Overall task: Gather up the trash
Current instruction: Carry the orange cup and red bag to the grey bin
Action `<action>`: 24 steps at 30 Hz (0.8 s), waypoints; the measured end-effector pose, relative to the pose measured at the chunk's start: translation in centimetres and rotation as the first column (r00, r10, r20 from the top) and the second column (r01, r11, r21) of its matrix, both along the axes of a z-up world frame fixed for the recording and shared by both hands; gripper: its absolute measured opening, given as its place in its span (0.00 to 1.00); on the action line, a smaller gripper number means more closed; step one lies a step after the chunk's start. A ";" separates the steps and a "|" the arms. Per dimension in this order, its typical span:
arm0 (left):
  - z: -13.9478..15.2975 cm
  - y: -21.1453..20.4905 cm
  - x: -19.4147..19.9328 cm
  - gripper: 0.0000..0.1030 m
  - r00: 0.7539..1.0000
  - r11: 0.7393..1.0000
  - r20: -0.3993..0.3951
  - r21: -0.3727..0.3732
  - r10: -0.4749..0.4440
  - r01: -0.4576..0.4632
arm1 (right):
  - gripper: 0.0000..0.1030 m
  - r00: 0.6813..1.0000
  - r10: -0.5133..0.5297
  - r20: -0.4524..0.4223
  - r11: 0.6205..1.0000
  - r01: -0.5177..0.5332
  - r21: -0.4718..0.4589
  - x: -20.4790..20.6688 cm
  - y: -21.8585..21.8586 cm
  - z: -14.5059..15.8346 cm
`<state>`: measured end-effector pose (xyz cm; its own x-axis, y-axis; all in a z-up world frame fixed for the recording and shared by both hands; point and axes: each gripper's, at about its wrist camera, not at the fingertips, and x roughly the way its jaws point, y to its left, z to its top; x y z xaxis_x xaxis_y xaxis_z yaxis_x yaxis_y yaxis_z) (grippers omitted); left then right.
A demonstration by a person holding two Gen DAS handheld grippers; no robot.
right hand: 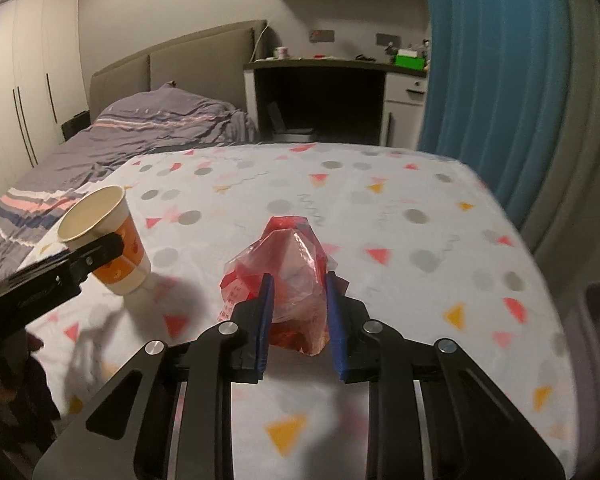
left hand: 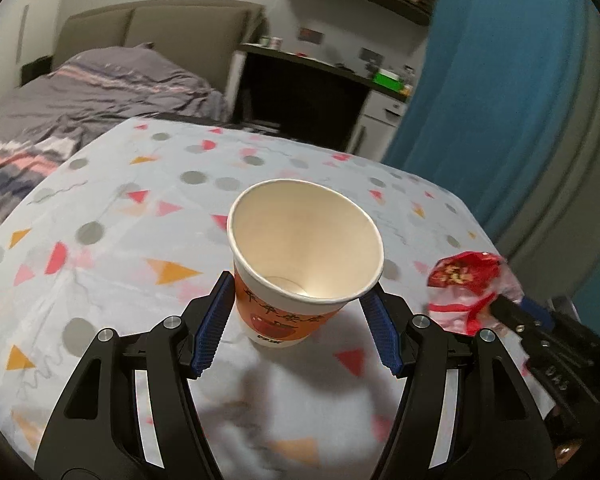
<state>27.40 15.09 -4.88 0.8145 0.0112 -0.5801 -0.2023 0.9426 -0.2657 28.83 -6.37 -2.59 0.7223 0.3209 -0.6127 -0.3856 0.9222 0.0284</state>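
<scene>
My left gripper [left hand: 298, 308] is shut on an empty orange and white paper cup [left hand: 300, 256], holding it tilted above the table; the cup also shows at the left of the right wrist view [right hand: 112, 240]. My right gripper [right hand: 298, 308] is shut on a crumpled red and clear plastic wrapper [right hand: 288, 276] and holds it above the table. The wrapper also shows at the right of the left wrist view [left hand: 466, 280], with the right gripper's fingers behind it.
A table with a white cloth printed with triangles and dots [right hand: 380, 208] lies below both grippers. A bed with grey striped bedding [right hand: 140, 132] is behind on the left, a dark desk [right hand: 320, 92] behind, and a blue curtain [right hand: 480, 80] on the right.
</scene>
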 end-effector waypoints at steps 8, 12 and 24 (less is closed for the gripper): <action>2.7 -6.5 -1.1 0.61 0.986 0.987 0.036 0.020 -0.161 0.160 | 0.25 0.995 -0.074 0.072 0.997 0.076 -0.018 -3.7 -8.5 2.5; 4.6 -12.6 -1.4 0.61 0.956 0.958 0.062 0.041 -0.286 0.284 | 0.25 0.984 -0.144 0.110 0.989 0.145 -0.005 -5.6 -13.6 3.5; 5.8 -33.9 0.2 0.61 0.772 0.776 0.088 0.043 -0.630 0.629 | 0.26 0.853 -0.505 0.133 0.863 0.499 0.075 -8.3 -30.2 2.3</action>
